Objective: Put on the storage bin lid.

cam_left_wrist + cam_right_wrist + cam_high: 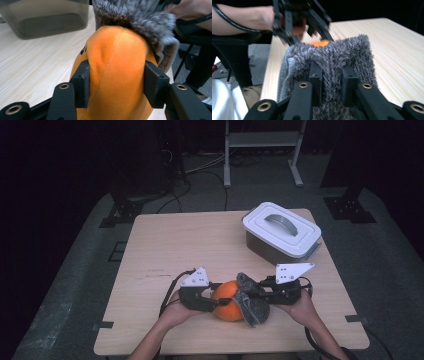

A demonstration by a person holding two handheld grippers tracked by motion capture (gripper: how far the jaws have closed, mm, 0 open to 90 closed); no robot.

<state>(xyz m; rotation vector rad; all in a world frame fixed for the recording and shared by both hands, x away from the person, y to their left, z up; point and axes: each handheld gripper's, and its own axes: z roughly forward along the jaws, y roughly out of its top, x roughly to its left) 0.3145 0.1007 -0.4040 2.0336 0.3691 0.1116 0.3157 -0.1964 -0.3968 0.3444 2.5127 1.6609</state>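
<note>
An orange plush toy [227, 304] lies near the table's front edge between both hands. My left gripper [214, 301] is shut on it. In the left gripper view both pads press into the toy's [117, 75] sides. A grey fuzzy cloth piece [254, 304] covers the toy's right end. My right gripper [256, 296] is shut on a fold of this cloth [329, 57], the jaws close together with pile between them. A sliver of orange [319, 43] peeks over the cloth, with the left gripper [299, 22] behind it.
A grey box with a white handled lid [282, 232] stands at the back right of the wooden table [170, 245]. Its grey wall [47, 20] is near the toy in the left gripper view. A metal stand and cables sit on the floor beyond.
</note>
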